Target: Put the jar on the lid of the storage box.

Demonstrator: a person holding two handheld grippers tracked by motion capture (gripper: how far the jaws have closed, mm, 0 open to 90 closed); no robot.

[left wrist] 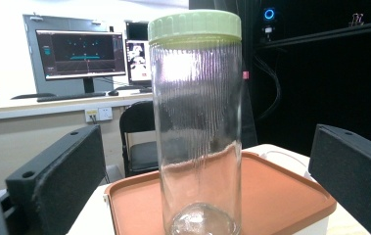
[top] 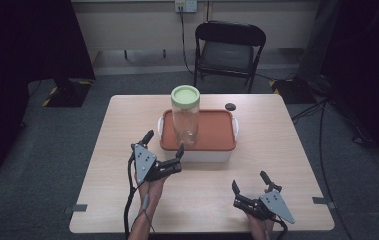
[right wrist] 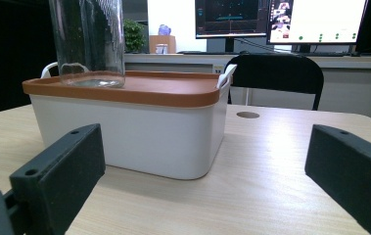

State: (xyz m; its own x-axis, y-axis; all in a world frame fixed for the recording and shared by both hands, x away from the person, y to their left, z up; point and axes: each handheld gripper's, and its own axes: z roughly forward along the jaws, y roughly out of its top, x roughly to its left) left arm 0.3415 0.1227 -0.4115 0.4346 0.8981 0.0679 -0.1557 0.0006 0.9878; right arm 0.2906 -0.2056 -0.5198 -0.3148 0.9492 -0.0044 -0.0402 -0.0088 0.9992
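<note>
On the box's orange lid (top: 212, 131) stands the jar (top: 185, 120), left claw (top: 163, 150) open around it for gripping; right claw (top: 250, 184) waits open, near right

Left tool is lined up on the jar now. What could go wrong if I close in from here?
1. The jar is tall, narrow and empty, standing upright on the box's orange lid; a bump from one jaw of the open left tool could tip it.
2. Smooth glass may slip if gripped low.
3. The right tool hangs open over the table, too far to steady it.
</note>
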